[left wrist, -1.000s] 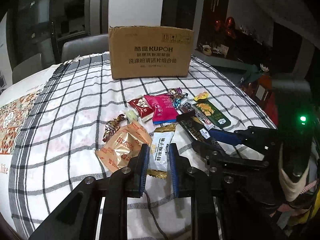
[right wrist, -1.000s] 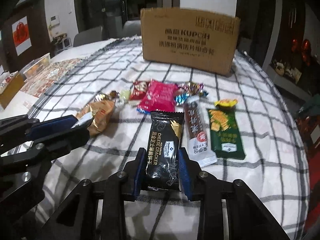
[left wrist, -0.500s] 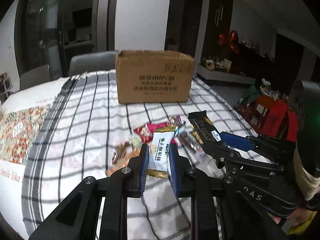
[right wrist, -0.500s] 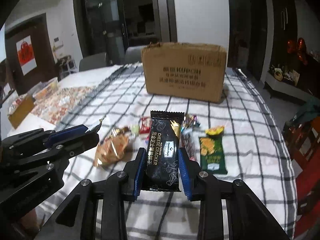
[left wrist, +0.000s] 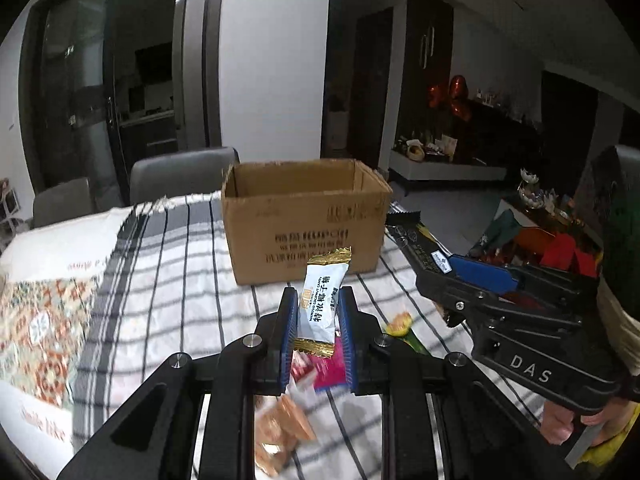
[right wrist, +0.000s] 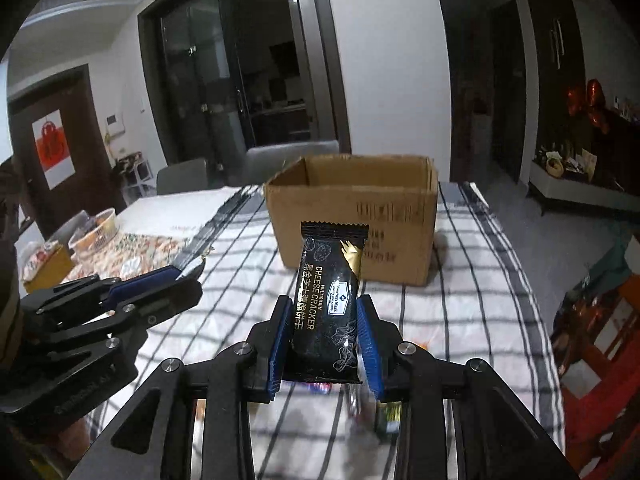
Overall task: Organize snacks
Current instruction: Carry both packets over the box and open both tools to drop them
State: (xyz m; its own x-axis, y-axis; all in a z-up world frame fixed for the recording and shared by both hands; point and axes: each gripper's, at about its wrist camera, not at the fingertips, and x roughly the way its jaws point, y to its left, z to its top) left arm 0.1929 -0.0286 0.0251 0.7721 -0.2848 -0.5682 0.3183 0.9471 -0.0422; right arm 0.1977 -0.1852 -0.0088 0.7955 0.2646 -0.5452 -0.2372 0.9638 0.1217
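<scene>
Both tongs (left wrist: 318, 334) (right wrist: 324, 334) clamped, raised

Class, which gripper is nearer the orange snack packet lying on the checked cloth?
Left. The left gripper, holding a white candy, hangs just above the orange packet; the right gripper, holding a black cracker bar, is off to its right.

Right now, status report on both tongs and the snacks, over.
Left tongs shut on white coconut candy. Right tongs shut on black cheese cracker pack. Open cardboard box ahead, nothing blocking it.
</scene>
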